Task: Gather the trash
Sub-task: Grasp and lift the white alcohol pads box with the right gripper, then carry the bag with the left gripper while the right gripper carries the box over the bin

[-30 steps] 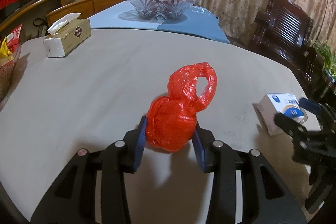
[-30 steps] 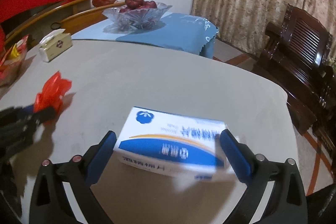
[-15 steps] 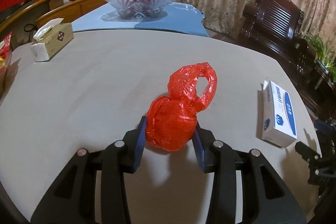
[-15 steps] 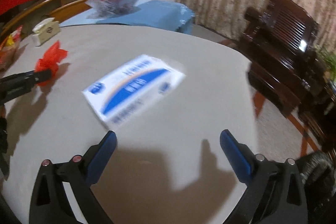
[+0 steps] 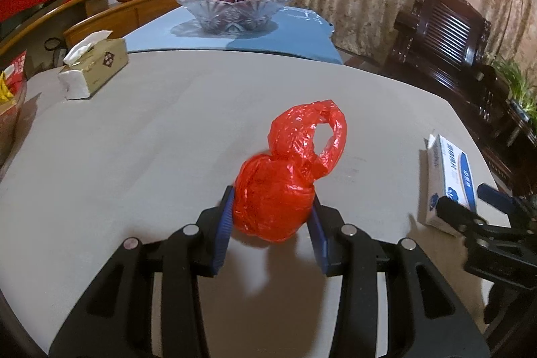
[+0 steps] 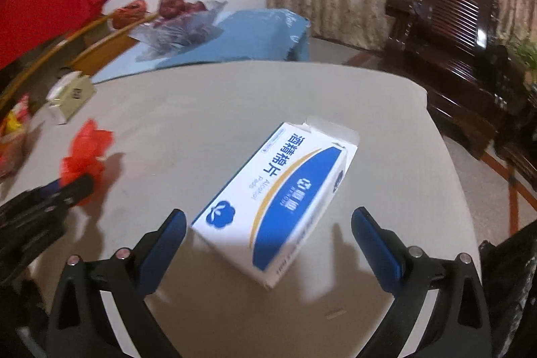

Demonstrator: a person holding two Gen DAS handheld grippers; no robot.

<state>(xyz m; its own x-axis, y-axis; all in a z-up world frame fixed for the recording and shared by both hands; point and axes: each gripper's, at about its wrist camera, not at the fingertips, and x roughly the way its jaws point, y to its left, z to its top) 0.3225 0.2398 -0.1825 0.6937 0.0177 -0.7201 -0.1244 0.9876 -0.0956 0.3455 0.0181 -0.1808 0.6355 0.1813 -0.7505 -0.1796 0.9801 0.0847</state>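
Swinging back in, the right gripper (image 6: 268,244) now lines up behind the white-and-blue box (image 6: 278,200), which half a second ago lay farther off and at an angle. Its jaws are spread wide, the box's near corner between the blue pads but untouched. Over on the left, the left gripper (image 5: 272,220) pinches the crumpled red plastic bag (image 5: 285,187) above the grey table (image 5: 134,140). Tissue box (image 5: 94,69) sits far back.

Red plastic bag (image 5: 278,190); blue-and-white box (image 6: 278,200); grey table (image 5: 151,136).
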